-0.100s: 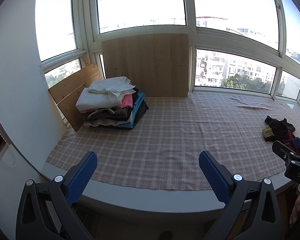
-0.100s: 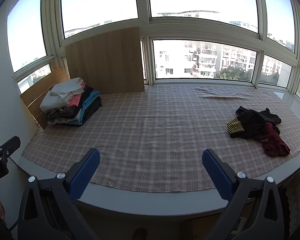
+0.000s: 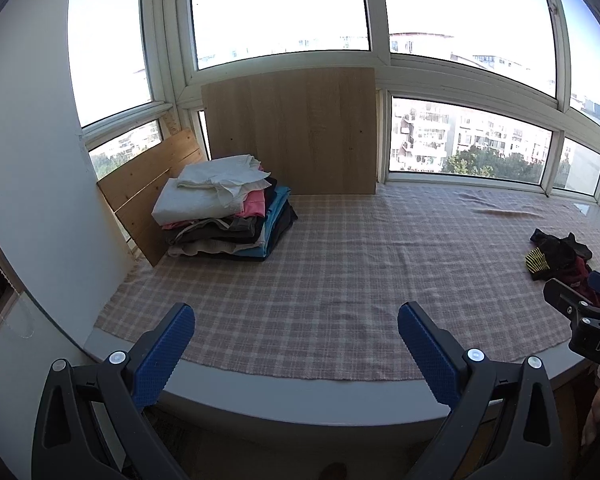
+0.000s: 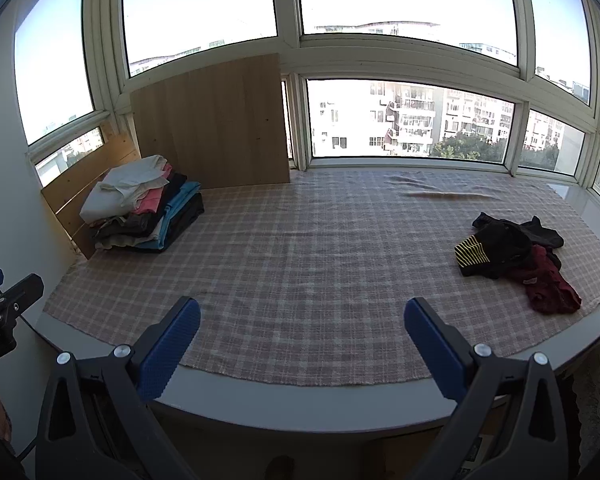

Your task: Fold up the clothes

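Two grippers: both are held over the near edge of the platform, well short of any garment.
Left gripper [image 3: 296,344]: jaws are spread wide, blue ribbed pads apart, nothing is held between them.
Right gripper [image 4: 302,340]: jaws are likewise spread wide and nothing is gripped.
Writing: white letters "DAS" are read on the right gripper's black body in the left wrist view; a partly cut-off white word is seen on the left gripper's body in the right wrist view.
Folded stack [image 4: 140,216]: white, pink, dark and blue garments are piled at the far left corner, against the wooden boards [image 4: 212,120].
Unfolded clothes [image 4: 516,256]: a black piece with yellow stripes and a dark red piece are heaped at the right side.
Plaid cloth [image 4: 320,264]: spread over the grey platform [image 4: 300,404]; both piles are borne on it.
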A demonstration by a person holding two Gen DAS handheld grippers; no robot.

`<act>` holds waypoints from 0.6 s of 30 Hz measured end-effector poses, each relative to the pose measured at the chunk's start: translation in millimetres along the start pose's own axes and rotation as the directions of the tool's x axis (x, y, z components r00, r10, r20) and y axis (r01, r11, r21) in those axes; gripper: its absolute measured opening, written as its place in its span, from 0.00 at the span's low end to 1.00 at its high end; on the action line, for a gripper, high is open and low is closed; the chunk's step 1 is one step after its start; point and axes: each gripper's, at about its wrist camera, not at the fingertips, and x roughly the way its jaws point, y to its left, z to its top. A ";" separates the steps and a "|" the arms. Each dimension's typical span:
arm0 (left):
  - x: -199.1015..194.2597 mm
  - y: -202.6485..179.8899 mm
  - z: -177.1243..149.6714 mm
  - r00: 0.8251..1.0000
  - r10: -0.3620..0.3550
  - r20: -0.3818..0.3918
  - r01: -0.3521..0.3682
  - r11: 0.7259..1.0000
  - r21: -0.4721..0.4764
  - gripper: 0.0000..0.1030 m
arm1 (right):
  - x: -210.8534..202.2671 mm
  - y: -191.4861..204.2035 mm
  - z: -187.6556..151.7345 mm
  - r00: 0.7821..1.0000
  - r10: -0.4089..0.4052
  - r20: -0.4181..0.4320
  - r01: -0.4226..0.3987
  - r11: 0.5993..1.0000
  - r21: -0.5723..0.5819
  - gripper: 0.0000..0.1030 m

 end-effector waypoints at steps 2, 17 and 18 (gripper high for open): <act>0.9 -2.1 2.3 1.000 0.014 0.012 -0.014 1.000 0.022 0.99 | -0.4 -2.8 1.6 1.000 -0.002 0.012 0.003 1.000 -0.003 1.00; 14.4 2.0 5.4 1.000 0.022 0.008 -0.023 0.999 0.032 0.99 | -2.6 0.4 6.1 0.996 0.020 0.083 -0.023 0.999 0.027 1.00; 14.6 0.7 5.7 1.000 0.020 0.011 -0.020 0.999 0.035 0.99 | -3.4 0.6 6.5 0.996 0.020 0.092 -0.023 0.999 0.029 1.00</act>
